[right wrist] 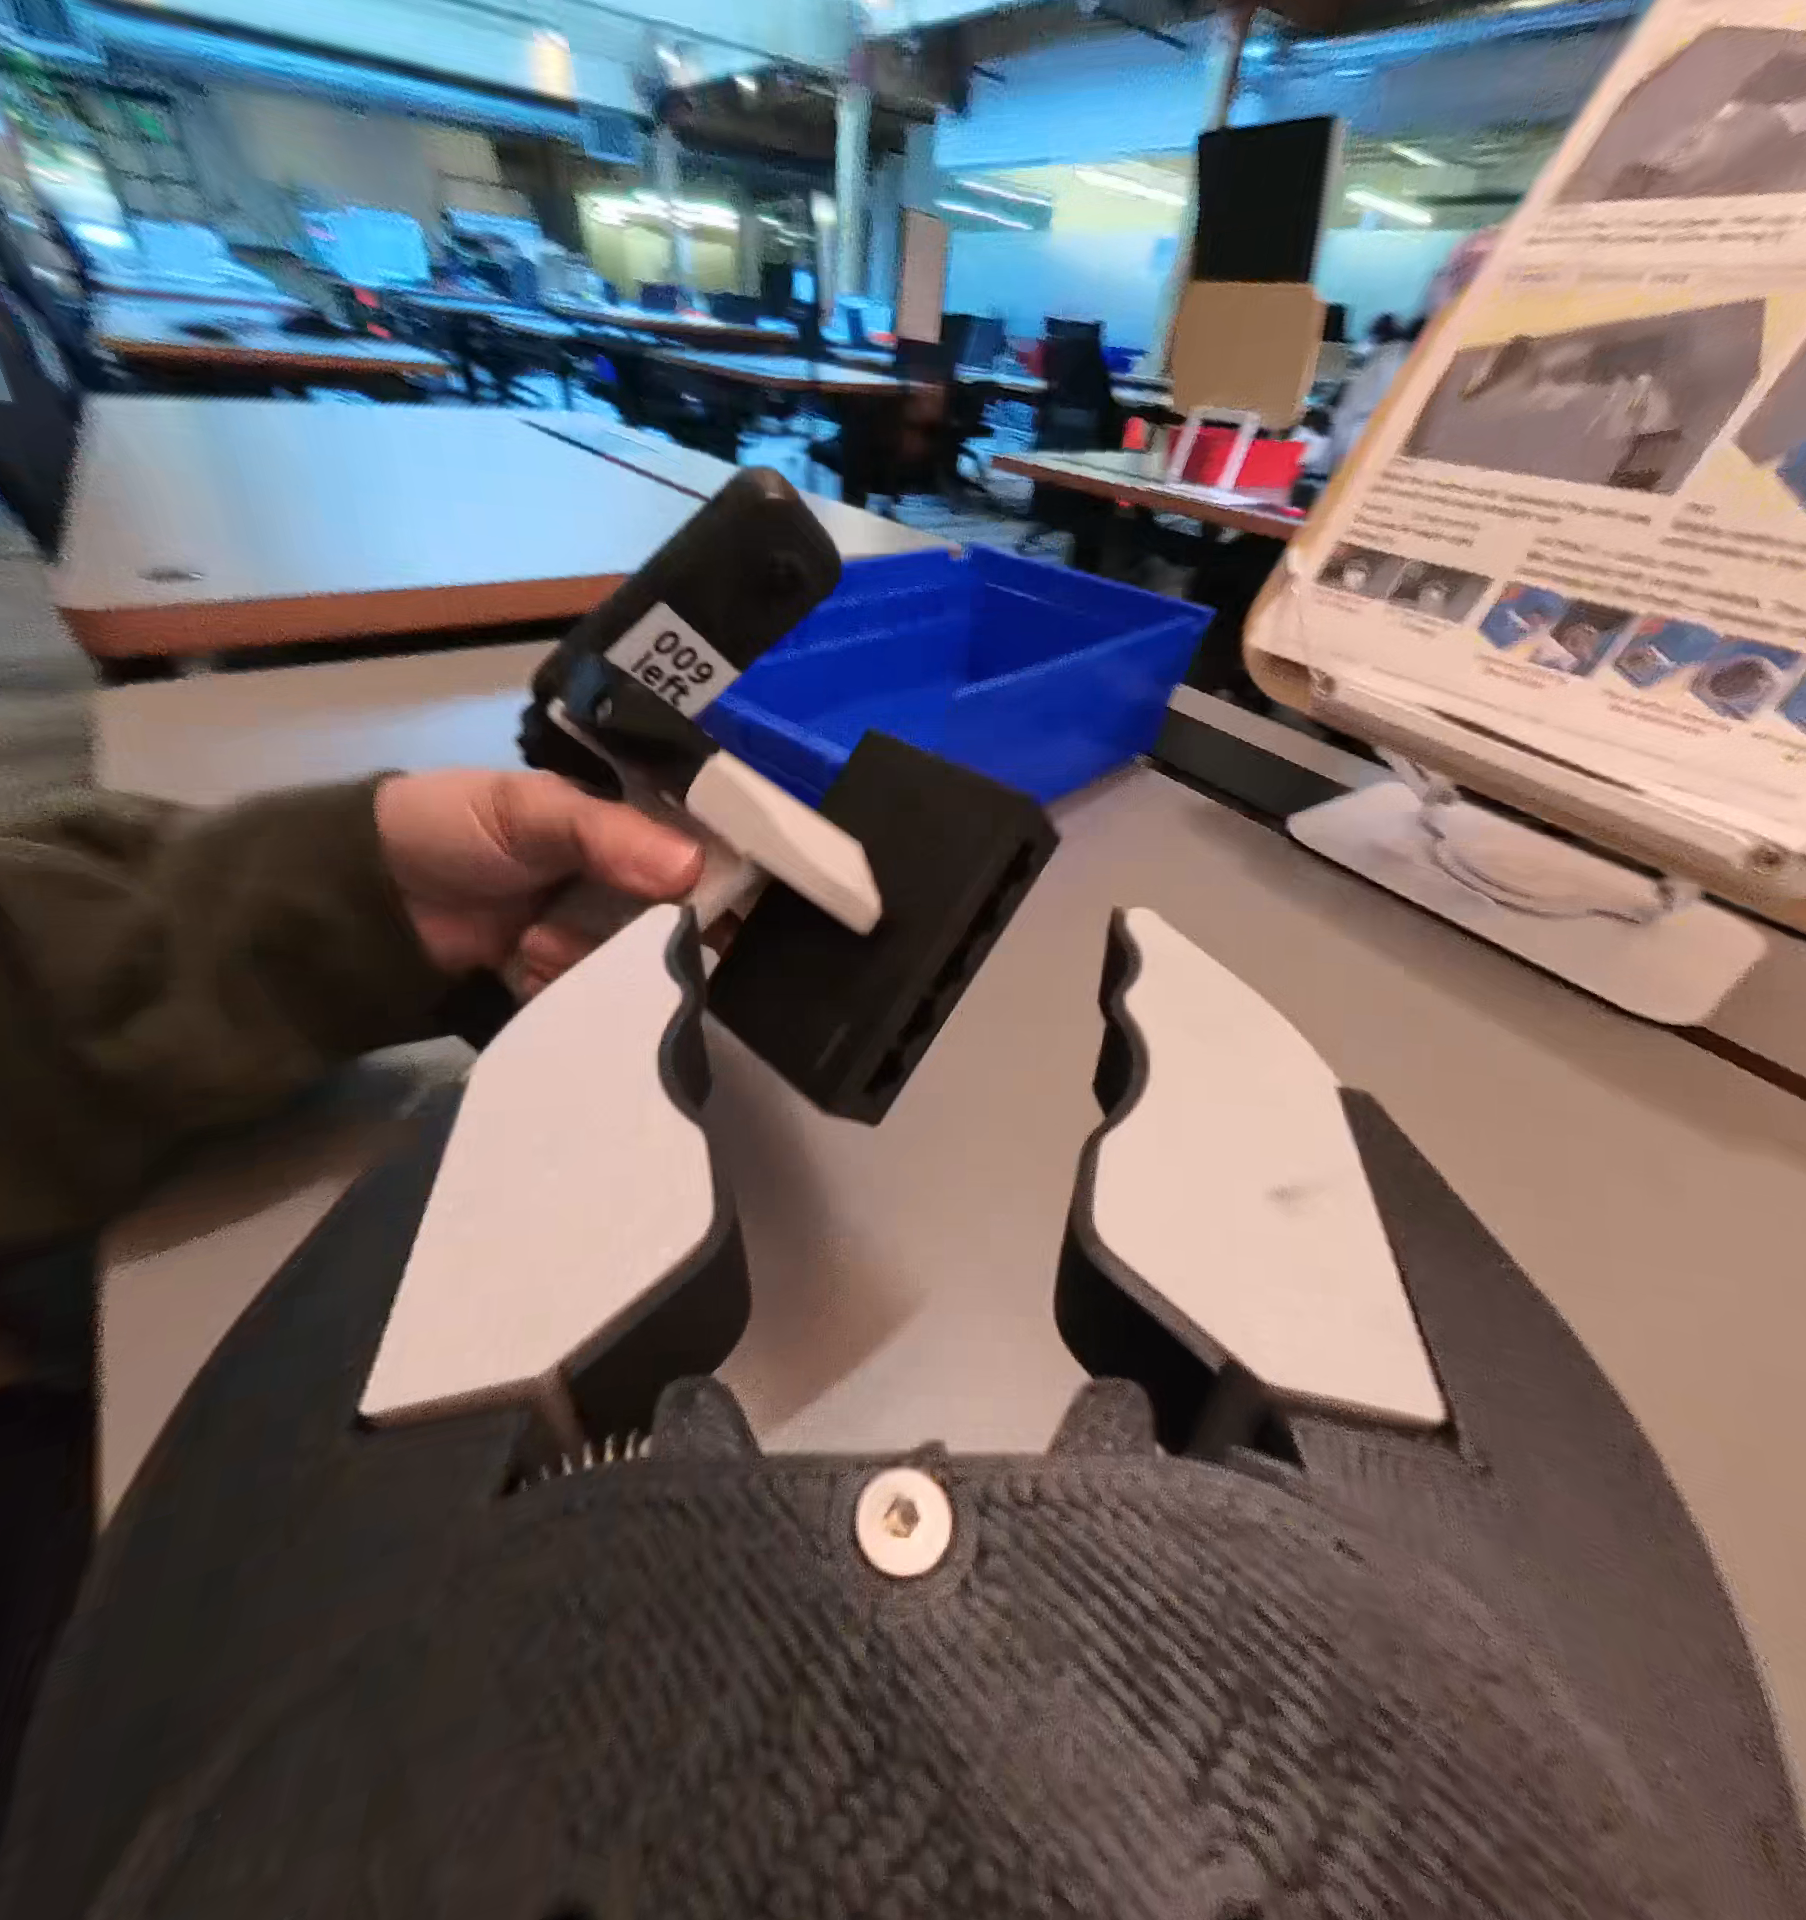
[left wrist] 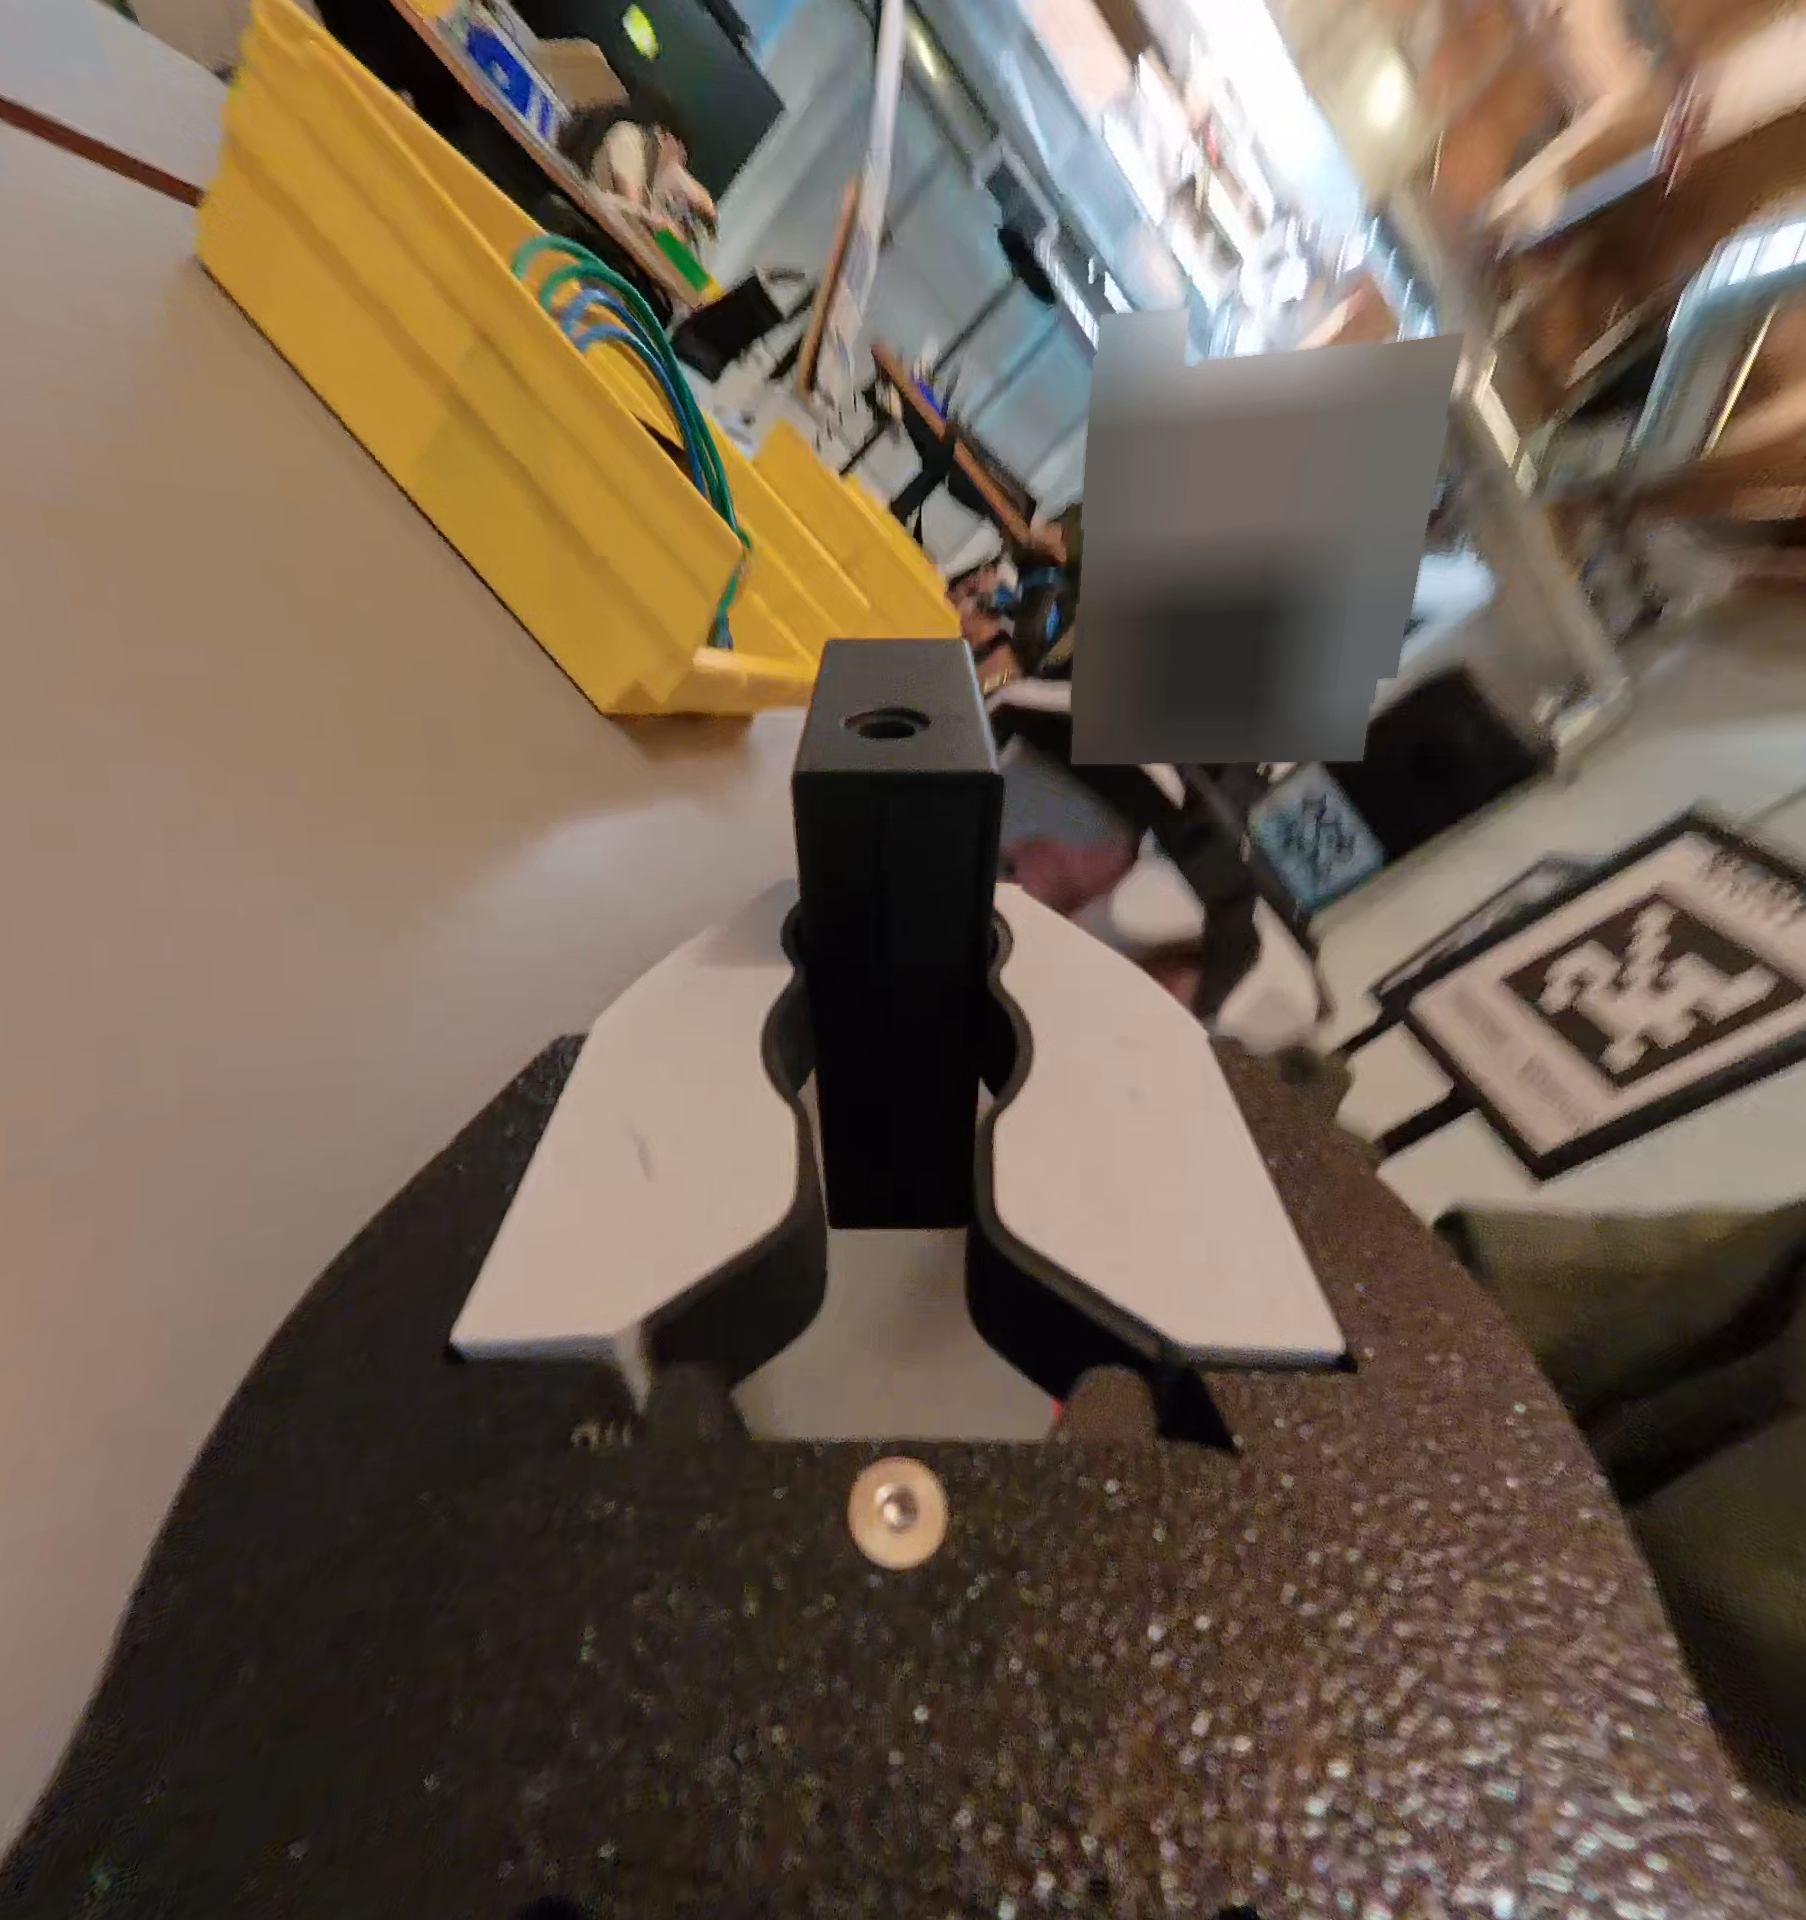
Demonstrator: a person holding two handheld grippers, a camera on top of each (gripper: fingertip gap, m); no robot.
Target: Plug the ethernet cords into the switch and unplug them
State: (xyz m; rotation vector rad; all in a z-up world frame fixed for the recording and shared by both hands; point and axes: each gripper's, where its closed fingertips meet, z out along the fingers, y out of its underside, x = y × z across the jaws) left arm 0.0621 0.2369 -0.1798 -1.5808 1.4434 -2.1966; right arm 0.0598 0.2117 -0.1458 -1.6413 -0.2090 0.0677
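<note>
Above the pale worktop point(right wrist: 1294, 1039), the left hand-held gripper point(left wrist: 894, 935) is clamped on the black switch point(left wrist: 894, 935), which stands up between its white fingers point(left wrist: 670, 1143). In the right wrist view the same switch point(right wrist: 878, 935) hangs clear of the worktop, tilted, with its row of ports facing right and toward the near side; every port that shows looks empty. The right hand-held gripper point(right wrist: 904, 1039) has its jaws apart and holds nothing, just near of the switch. The ethernet cords point(left wrist: 650, 395), green and blue, lie looped in the yellow bin point(left wrist: 411, 416) on the far left, well apart from both tools. A blue bin point(right wrist: 982, 665) sits beyond the switch. By my reading the task has hardly begun: the switch is in hand, but no cord is picked up or plugged, so all the plugging and unplugging remains.
</note>
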